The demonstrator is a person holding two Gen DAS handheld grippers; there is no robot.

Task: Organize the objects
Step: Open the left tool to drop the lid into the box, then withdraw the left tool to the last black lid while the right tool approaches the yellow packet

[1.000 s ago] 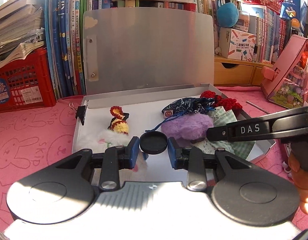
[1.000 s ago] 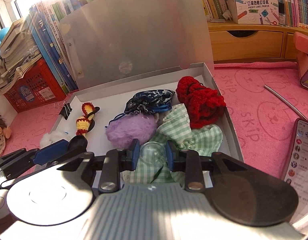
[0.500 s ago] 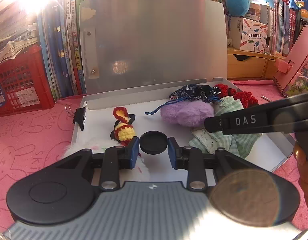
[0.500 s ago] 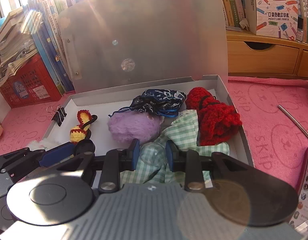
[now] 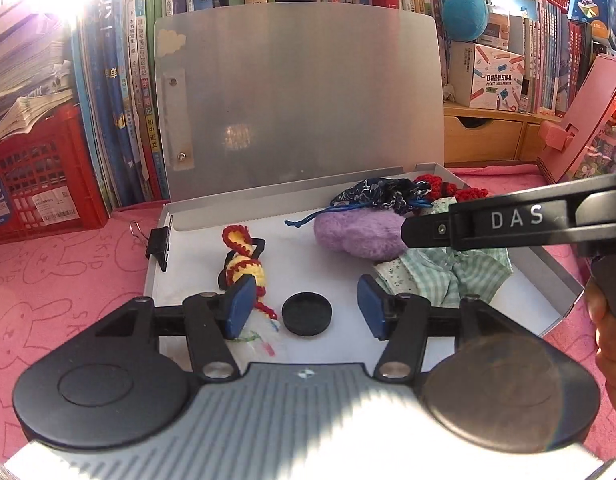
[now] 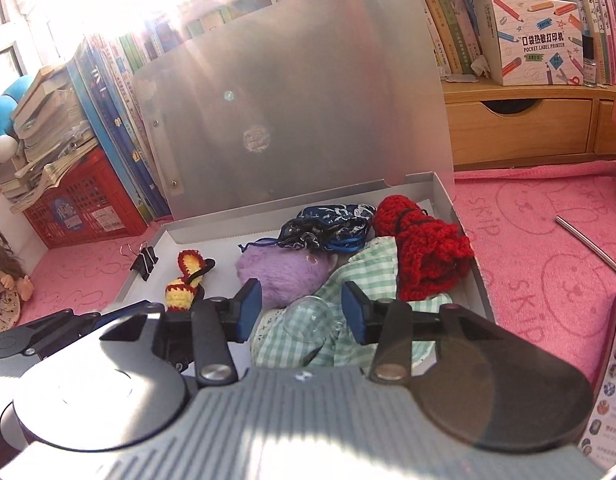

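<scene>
A black round cap (image 5: 306,314) lies flat on the white floor of an open grey box (image 5: 548,276), near its front edge. In the left wrist view, the left gripper (image 5: 305,312) has just been opening; its blue pads (image 5: 239,307) now stand apart on either side of the cap, touching neither side. Just left of the cap lies a yellow and red crochet piece (image 5: 243,264). Further right in the box sit a purple fuzzy pouch (image 5: 358,232), a dark blue patterned bag (image 5: 382,194) and a green checked cloth (image 5: 440,276). The box lid (image 5: 299,100) stands upright against a row of books. A black binder clip (image 5: 159,242) grips the box's left wall. The right gripper's black arm crosses in from the right, held by a hand (image 5: 610,340).

In the right wrist view, the right gripper (image 6: 301,310) has also just been opening; its pads are spread, with a clear glass dome (image 6: 314,312) resting between them on the checked cloth, apparently untouched. A red crochet piece (image 6: 424,254) fills the box's right corner. The box sits on a pink mat (image 6: 540,240), where a metal straw (image 6: 592,248) lies to the right.
</scene>
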